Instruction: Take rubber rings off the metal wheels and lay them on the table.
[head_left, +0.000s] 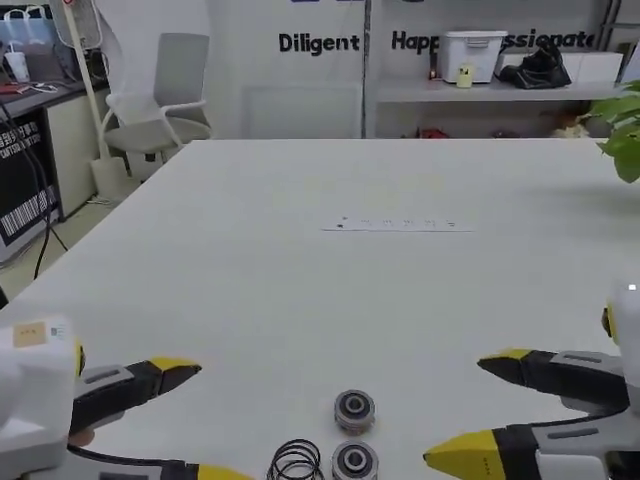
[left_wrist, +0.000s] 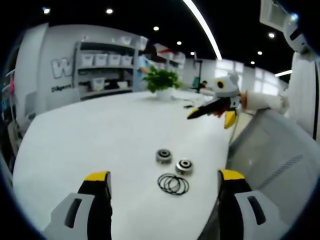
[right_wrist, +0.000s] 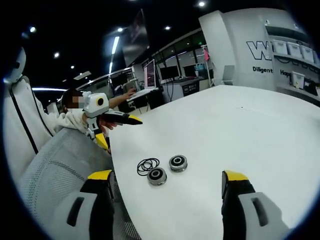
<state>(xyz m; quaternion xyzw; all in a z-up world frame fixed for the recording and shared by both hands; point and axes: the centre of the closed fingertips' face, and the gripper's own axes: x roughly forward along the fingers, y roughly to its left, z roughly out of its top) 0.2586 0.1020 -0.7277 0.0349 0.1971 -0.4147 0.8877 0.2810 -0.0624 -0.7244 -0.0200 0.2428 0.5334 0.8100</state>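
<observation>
L tool (left_wrist: 164, 175), R tool (right_wrist: 167, 175) spread; 2 wheels (head_left: 354, 411) by rings (head_left: 294, 460).

Two metal wheels sit close to the near edge of the bench (head_left: 250, 270), one wheel (head_left: 354, 410) just behind the other wheel (head_left: 354, 461). A pile of rubber rings (head_left: 295, 460) lies on the bench just left of the nearer wheel. The left gripper (head_left: 215, 422) is to the left of this group and the right gripper (head_left: 455, 410) to its right, both apart from it, fingers pointing inward toward each other. A paper strip (head_left: 395, 225) lies farther back, mid-bench. A chair (head_left: 165, 100) stands beyond the far left corner, a shelf (head_left: 480, 90) behind the far edge, and a plant (head_left: 625, 130) at the right edge.
</observation>
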